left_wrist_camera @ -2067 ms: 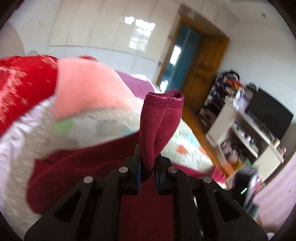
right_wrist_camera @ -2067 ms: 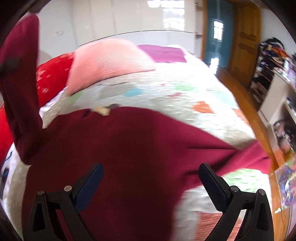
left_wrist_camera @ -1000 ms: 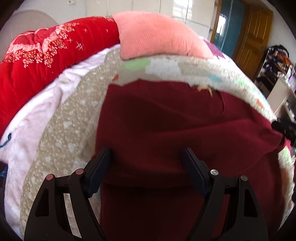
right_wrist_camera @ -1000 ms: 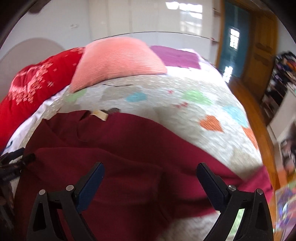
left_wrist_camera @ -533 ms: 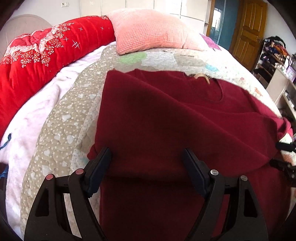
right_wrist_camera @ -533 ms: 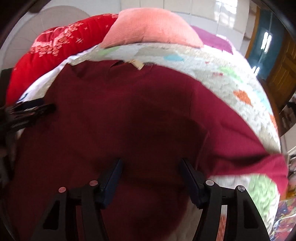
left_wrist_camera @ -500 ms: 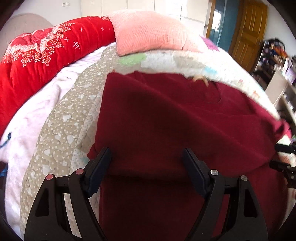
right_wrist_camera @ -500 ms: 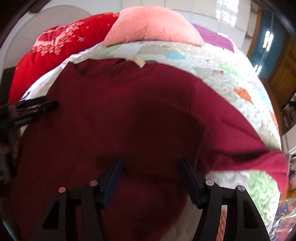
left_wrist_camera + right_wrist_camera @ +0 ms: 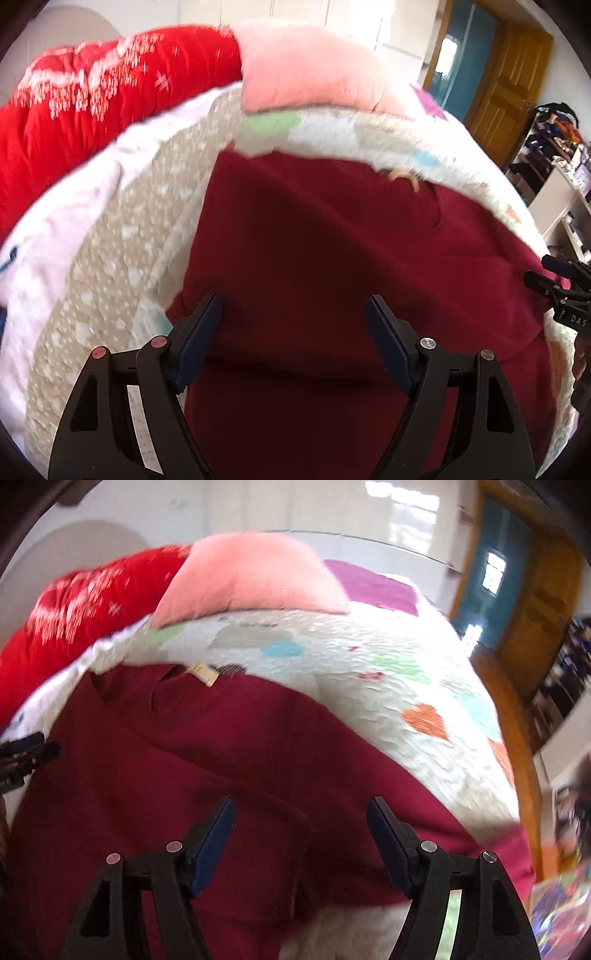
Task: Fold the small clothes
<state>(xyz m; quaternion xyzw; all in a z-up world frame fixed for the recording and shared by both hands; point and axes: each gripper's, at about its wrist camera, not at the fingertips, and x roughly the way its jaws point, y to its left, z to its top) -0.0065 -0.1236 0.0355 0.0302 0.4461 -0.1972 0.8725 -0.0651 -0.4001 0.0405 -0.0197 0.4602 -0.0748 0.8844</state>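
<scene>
A dark red long-sleeved top point(image 9: 314, 240) lies flat on the quilted bed, its neck label point(image 9: 404, 173) at the far edge. Its left sleeve is folded over the body. It also shows in the right wrist view point(image 9: 221, 760), with the right sleeve point(image 9: 491, 845) stretching out to the right. My left gripper point(image 9: 293, 325) is open and empty, low over the left part of the top. My right gripper point(image 9: 299, 827) is open and empty over the right part; it shows at the right edge of the left wrist view point(image 9: 561, 280).
The bed has a patchwork quilt point(image 9: 388, 686), a pink pillow point(image 9: 251, 576) and a red blanket point(image 9: 92, 96) at its head. A wooden door point(image 9: 506, 74) and shelves of clutter point(image 9: 557, 177) stand to the right, past the bed's edge.
The left gripper let go of the red sleeve, which now lies folded over the body. Both grippers stay open; the right wrist view has tilted up and shifted toward the right sleeve.
</scene>
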